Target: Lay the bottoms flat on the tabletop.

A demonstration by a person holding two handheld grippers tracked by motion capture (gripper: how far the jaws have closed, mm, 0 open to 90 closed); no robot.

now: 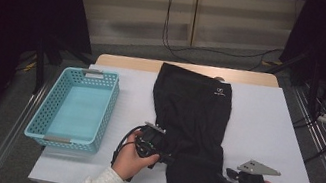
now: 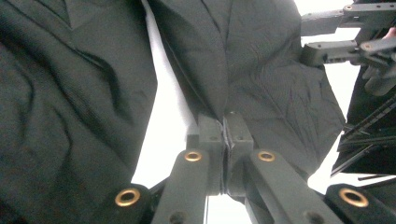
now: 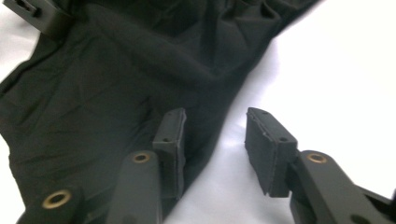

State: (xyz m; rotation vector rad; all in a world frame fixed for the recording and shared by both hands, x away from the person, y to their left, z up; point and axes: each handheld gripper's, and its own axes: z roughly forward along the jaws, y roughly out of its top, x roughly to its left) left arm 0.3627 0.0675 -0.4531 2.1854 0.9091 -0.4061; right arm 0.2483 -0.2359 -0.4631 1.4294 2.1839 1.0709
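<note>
Left claw (image 2: 225, 122) pinching black shorts (image 2: 261, 70), white table (image 2: 163, 116) between folds

White-covered table (image 1: 264, 140) at frame centre, wooden edge along the top. Black shorts (image 1: 192, 127) spread flat down the middle; light-blue perforated basket (image 1: 51, 107) at left, by the table's edge.

The shorts (image 1: 191, 127) lay on the table (image 1: 270, 136), reaching from twelve o'clock down to six. The basket (image 1: 78, 107) stood at nine o'clock of them, well apart. The left gripper (image 1: 167, 158) met the shorts' edge at seven o'clock, the right gripper (image 1: 226, 181) at five o'clock. Cables (image 1: 175, 38) ran over the floor (image 1: 123, 46) behind the table at twelve.
</note>
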